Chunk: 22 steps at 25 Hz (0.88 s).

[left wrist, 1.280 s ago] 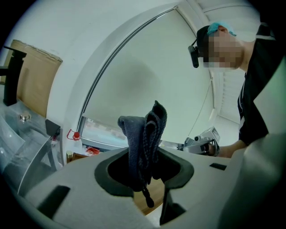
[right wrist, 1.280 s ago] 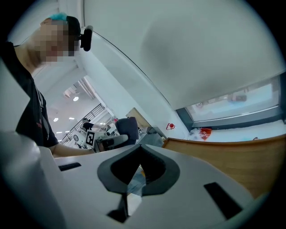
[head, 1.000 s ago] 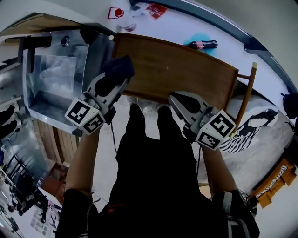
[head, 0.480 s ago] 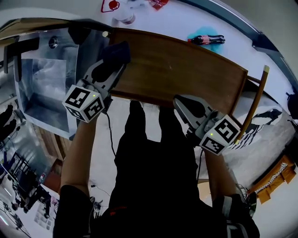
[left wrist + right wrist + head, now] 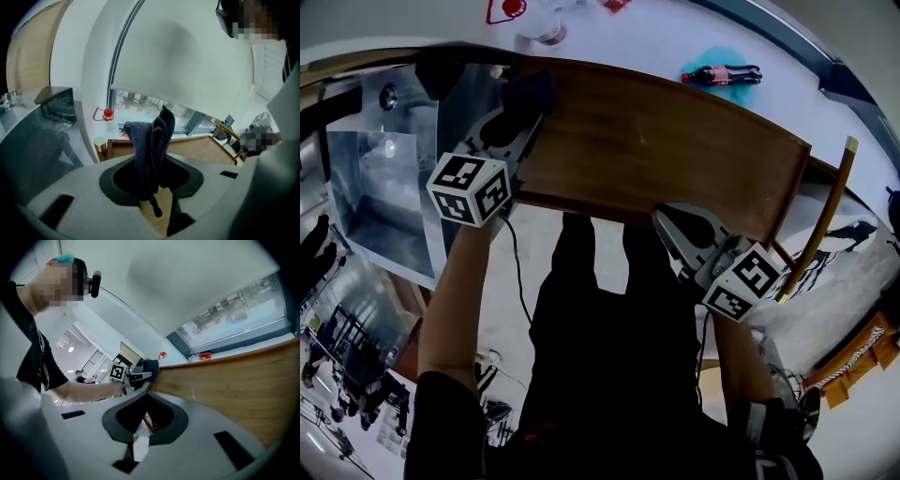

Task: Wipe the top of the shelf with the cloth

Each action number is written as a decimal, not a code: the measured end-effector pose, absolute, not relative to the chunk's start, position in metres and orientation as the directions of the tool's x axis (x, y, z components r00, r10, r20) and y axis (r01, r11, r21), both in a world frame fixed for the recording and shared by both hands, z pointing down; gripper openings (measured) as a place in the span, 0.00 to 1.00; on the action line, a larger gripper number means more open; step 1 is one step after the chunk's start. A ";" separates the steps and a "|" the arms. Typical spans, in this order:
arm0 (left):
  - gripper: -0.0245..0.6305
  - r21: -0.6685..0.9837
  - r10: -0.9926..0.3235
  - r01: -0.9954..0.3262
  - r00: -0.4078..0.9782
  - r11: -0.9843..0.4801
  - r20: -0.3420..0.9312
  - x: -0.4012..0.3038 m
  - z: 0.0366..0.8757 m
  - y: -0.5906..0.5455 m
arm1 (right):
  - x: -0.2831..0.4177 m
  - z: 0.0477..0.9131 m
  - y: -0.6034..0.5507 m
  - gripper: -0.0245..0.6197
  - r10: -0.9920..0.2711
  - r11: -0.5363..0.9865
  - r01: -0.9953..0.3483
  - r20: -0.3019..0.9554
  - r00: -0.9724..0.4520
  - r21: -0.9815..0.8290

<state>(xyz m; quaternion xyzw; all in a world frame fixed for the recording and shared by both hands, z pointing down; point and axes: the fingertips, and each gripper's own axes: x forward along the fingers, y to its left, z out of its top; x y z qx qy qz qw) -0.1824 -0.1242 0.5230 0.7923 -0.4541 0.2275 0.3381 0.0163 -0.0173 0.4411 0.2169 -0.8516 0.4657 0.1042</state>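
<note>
The shelf top point(image 5: 656, 141) is a long brown wooden board below me. A dark blue cloth point(image 5: 528, 94) rests at its left end, and my left gripper point(image 5: 511, 122) is shut on it. In the left gripper view the cloth point(image 5: 151, 140) hangs bunched between the jaws of the left gripper point(image 5: 152, 183), with the wood point(image 5: 197, 149) just beyond. My right gripper point(image 5: 670, 223) is shut and holds nothing, at the board's front edge to the right of my legs. In the right gripper view the right gripper point(image 5: 145, 416) looks along the board point(image 5: 234, 380) towards the cloth point(image 5: 150, 367).
A cola bottle point(image 5: 722, 74) lies on a blue patch on the white ledge behind the shelf. A cup point(image 5: 542, 33) stands near the ledge's left end. A shiny metal box point(image 5: 375, 187) sits left of the shelf. A wooden post point(image 5: 820, 216) rises at the shelf's right end.
My left gripper has carried the cloth from the board's front left corner farther back along its left end. My right gripper has stayed by the front edge.
</note>
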 end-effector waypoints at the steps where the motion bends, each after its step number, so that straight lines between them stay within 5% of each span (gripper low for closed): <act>1: 0.26 0.322 -0.557 -0.879 0.474 -0.353 0.682 -0.184 0.528 -0.125 | 0.019 0.444 -0.018 0.05 -0.276 0.468 -0.471 0.382 -0.882 -0.748; 22: 0.25 0.211 -0.421 -0.927 0.333 -0.310 0.844 -0.178 0.579 -0.139 | 0.071 0.464 -0.014 0.05 -0.338 0.405 -0.515 0.400 -0.852 -0.755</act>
